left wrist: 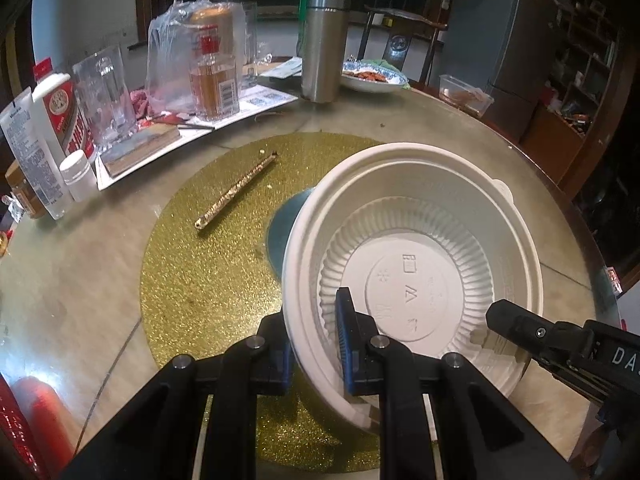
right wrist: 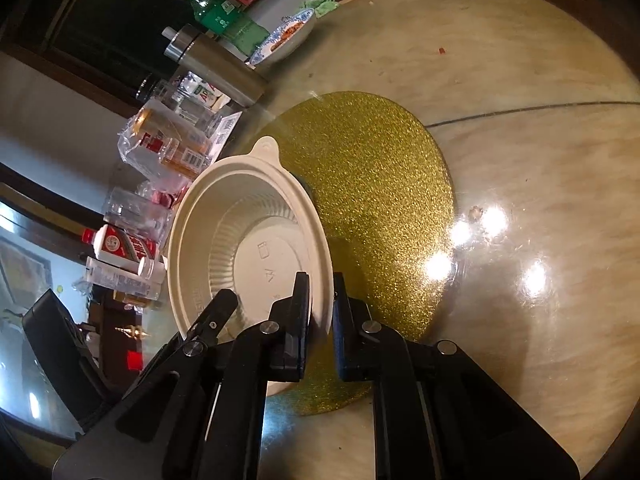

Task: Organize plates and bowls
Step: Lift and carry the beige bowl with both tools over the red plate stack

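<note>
While bowl hangs tilted over gold mat on counter | left hand-held gripper clamps near-left rim | right hand-held gripper clamps near-right rim | both equally near, bowl straight ahead.

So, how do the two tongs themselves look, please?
Both are black plastic linkages with round silver pivot pins. The left tongs have blue ribbed pads. The right tongs have dark pads; their body, seen from the left wrist view, carries white letters "DA".
</note>
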